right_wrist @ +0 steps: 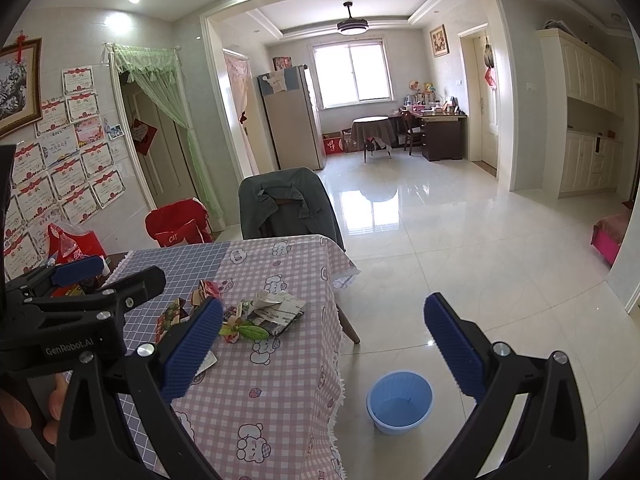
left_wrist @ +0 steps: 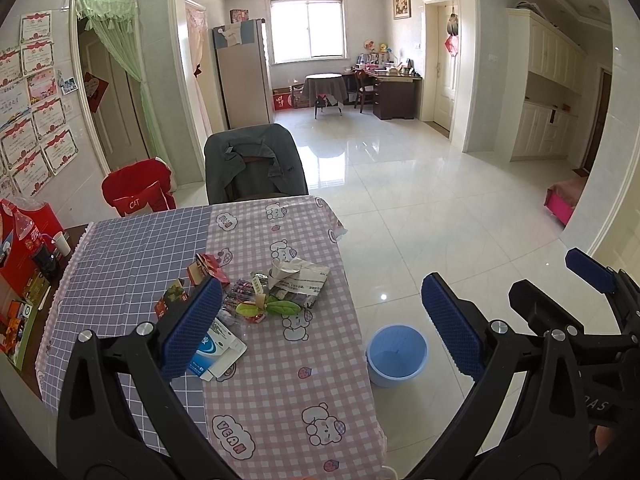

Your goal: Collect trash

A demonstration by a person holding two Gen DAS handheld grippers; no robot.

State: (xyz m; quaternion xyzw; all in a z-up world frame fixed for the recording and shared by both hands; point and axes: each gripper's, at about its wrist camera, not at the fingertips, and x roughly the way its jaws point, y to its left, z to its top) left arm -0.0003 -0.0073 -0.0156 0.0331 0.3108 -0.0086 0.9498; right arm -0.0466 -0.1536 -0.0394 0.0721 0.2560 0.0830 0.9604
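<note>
A heap of trash lies mid-table on the checked cloth [left_wrist: 280,392]: crumpled newspaper [left_wrist: 298,278], a green leaf-shaped wrapper [left_wrist: 276,307], red wrappers [left_wrist: 208,267] and a blue-and-white carton [left_wrist: 220,352]. My left gripper [left_wrist: 322,326] hovers open above the table's near right part, its left pad over the carton. On the floor right of the table stands a light blue bin [left_wrist: 394,376], apparently empty. My right gripper [right_wrist: 323,346] is open too, held over the table edge and the blue bin [right_wrist: 400,426]. The newspaper [right_wrist: 276,312] lies ahead of it. Neither holds anything.
A chair draped with a grey jacket [left_wrist: 252,164] stands at the table's far end, with a red-covered chair [left_wrist: 138,192] beside it. Red boxes [left_wrist: 24,248] and a white cup [left_wrist: 62,242] crowd the table's left side. Glossy tiled floor [left_wrist: 440,208] spreads to the right. A hand [right_wrist: 24,412] grips the left tool.
</note>
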